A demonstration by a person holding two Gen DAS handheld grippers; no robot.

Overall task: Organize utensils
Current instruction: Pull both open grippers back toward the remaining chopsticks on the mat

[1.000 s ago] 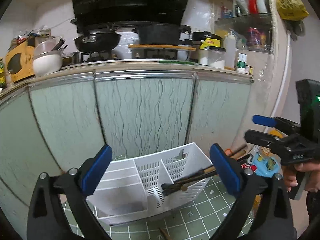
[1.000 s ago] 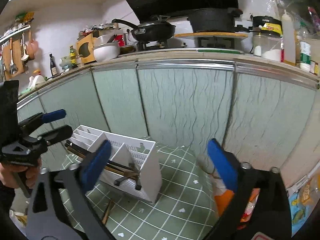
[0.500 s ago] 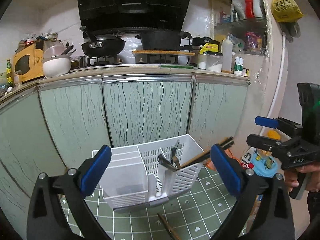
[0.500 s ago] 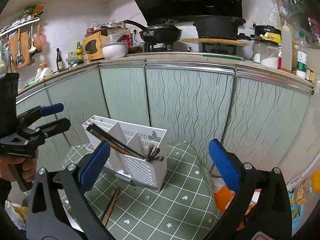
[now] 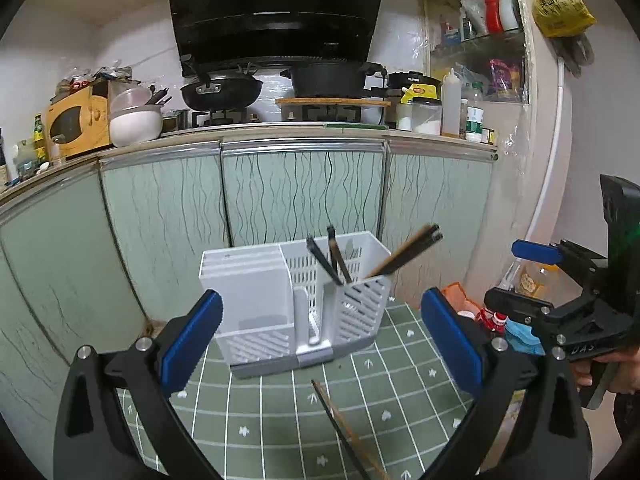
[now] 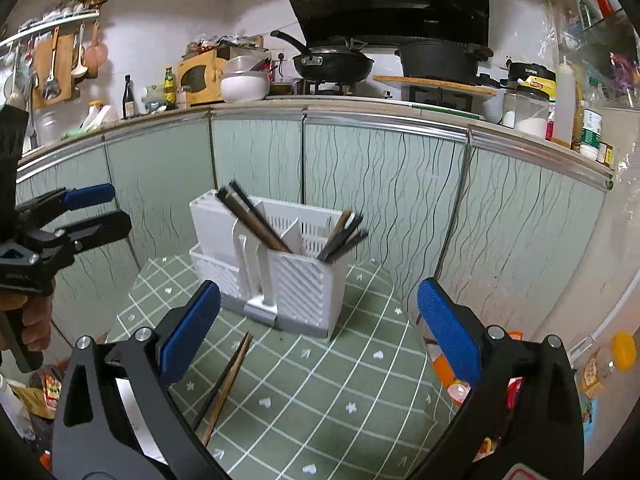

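Utensil sorting partly done; one pair of chopsticks left on the mat.

Holder point(image 5: 294, 312) stands upright near the mat's point(image 5: 400, 400) far edge by the cabinets; utensils point(image 5: 332, 256) and chopsticks point(image 5: 404, 254) lean in its slotted compartments; solid compartment shows nothing; loose chopsticks point(image 6: 226, 384) lie on the mat in front of the holder; left gripper point(image 5: 320, 346) and right gripper point(image 6: 318, 332) both spread wide, empty; judged: loose pair remains.

Home kitchen. Black range hood point(image 5: 276, 8) over a gas stove with wok point(image 5: 222, 90) and black pot point(image 5: 328, 78), green wavy-pattern cabinet doors point(image 5: 300, 196), yellow microwave point(image 5: 76, 122), condiment bottles point(image 6: 564, 104), ladles hanging on the wall point(image 6: 50, 64).
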